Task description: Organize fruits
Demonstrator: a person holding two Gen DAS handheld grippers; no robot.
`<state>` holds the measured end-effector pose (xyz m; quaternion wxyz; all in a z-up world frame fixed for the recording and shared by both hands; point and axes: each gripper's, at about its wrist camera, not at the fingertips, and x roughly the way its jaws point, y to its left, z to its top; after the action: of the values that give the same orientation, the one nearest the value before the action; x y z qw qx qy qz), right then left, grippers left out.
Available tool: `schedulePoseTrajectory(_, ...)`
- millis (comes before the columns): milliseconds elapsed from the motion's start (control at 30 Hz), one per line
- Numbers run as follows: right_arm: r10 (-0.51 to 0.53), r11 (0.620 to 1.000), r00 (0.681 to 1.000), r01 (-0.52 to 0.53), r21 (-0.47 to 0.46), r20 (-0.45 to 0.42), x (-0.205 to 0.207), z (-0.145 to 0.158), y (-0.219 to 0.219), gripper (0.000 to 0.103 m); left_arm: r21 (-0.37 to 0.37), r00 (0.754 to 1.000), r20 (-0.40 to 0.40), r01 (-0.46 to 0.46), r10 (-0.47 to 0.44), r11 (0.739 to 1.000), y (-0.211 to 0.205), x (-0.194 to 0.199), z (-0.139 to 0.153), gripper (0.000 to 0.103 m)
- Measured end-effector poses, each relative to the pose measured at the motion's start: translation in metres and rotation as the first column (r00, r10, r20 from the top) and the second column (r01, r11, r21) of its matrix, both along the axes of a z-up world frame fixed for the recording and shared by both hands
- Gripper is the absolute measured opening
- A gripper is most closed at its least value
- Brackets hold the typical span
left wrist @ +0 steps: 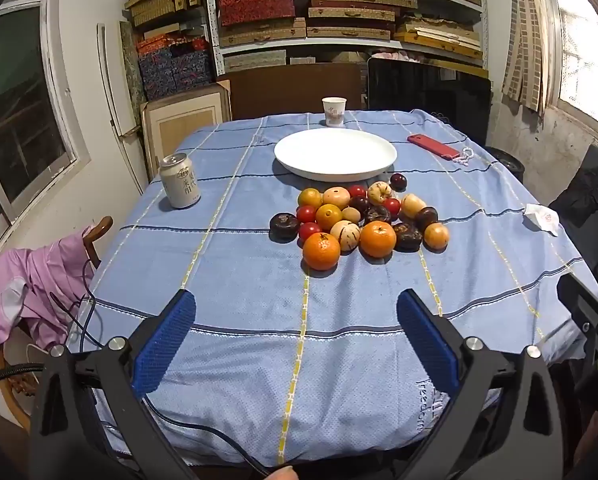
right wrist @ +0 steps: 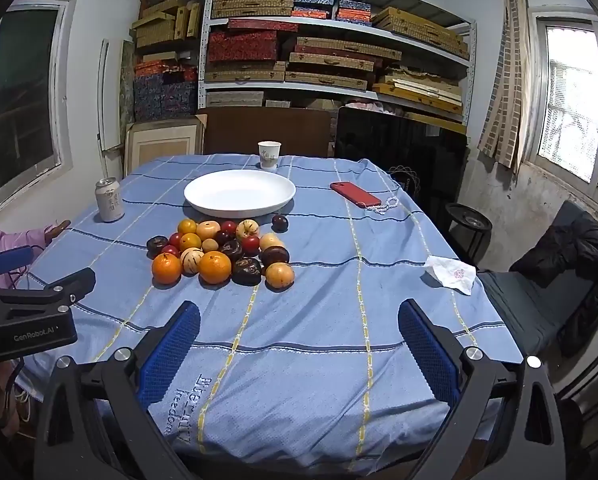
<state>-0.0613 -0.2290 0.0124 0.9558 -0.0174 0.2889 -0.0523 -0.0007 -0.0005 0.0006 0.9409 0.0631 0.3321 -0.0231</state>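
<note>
A heap of several small fruits (left wrist: 359, 218) (right wrist: 223, 250) lies on the blue tablecloth just in front of a white plate (left wrist: 335, 154) (right wrist: 239, 193), which has nothing on it. Two oranges (left wrist: 321, 251) (left wrist: 377, 239) sit at the heap's near edge; one dark plum (left wrist: 398, 181) lies apart beside the plate. My left gripper (left wrist: 297, 310) hovers open over the near cloth, short of the fruit. My right gripper (right wrist: 299, 318) is also open, nothing between its blue pads, with the heap ahead to its left.
A drinks can (left wrist: 180, 186) (right wrist: 109, 200) stands at the left. A paper cup (left wrist: 333, 111) (right wrist: 269, 155) stands behind the plate. A red phone (left wrist: 433, 146) (right wrist: 355, 193) with a bead string lies right. A crumpled tissue (right wrist: 451, 274) lies by the right edge. Chairs flank the table.
</note>
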Motion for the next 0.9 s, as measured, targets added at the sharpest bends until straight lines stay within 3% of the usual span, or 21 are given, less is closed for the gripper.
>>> schedulePoseTrajectory(33,-0.001,1.0,1.0,0.001,-0.002,0.002,0.0,0.0,0.0,0.1,-0.023,1.0,-0.029,-0.001,0.0,1.0,0.001,0.002,-0.001,0.099)
schedulePoseTrajectory(900,0.009,1.0,1.0,-0.009,-0.006,-0.001,0.004,0.001,0.001,0.1,-0.001,1.0,-0.002,-0.014,0.014,1.0,0.002,0.003,0.0,0.099)
